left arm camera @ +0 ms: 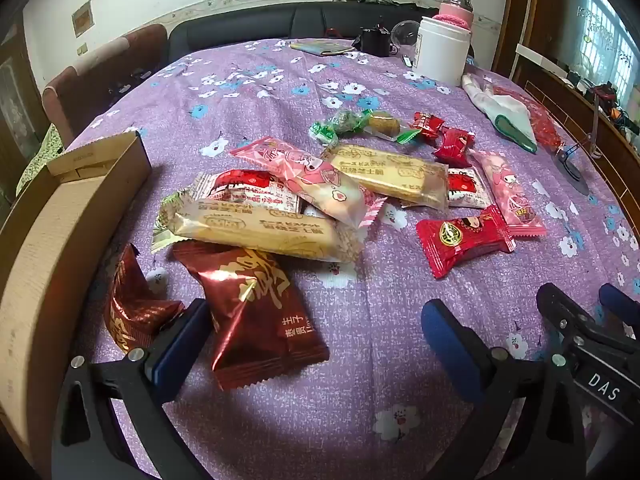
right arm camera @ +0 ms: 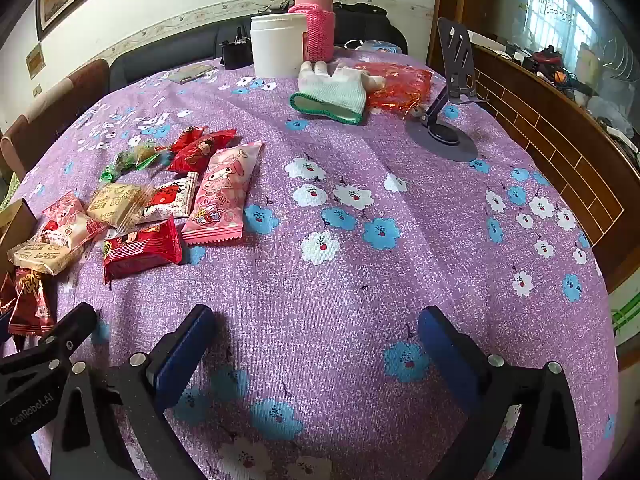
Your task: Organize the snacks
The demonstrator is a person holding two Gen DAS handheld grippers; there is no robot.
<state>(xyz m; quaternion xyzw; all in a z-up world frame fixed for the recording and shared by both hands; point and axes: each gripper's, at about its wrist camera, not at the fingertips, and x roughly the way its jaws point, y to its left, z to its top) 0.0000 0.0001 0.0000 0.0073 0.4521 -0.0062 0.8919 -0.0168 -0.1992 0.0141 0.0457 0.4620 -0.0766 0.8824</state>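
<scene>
1. Left wrist view: the left gripper [left arm camera: 312, 336] is hanging with its jaws wide apart and nothing clamped between them. A dark red packet [left arm camera: 252, 312] is lying just beside its left finger, partly within the gap. Only this view is showing the cardboard box [left arm camera: 60, 232] clearly, standing along the left, with the snack pile [left arm camera: 304, 192] spreading beyond the packet. The right gripper's black frame is showing at the lower right corner.
2. Right wrist view: the right gripper [right arm camera: 316, 340] is hovering with jaws spread, over bare cloth. The snacks [right arm camera: 160, 208] are lying well to its left. Only here a phone stand [right arm camera: 444, 136] is showing in full.
3. A purple flowered cloth [right arm camera: 360, 264] is covering the desk; a white jar [right arm camera: 278, 44], a pink-sleeved bottle [right arm camera: 318, 32] and a glove [right arm camera: 332, 92] are sitting at the far edge.
</scene>
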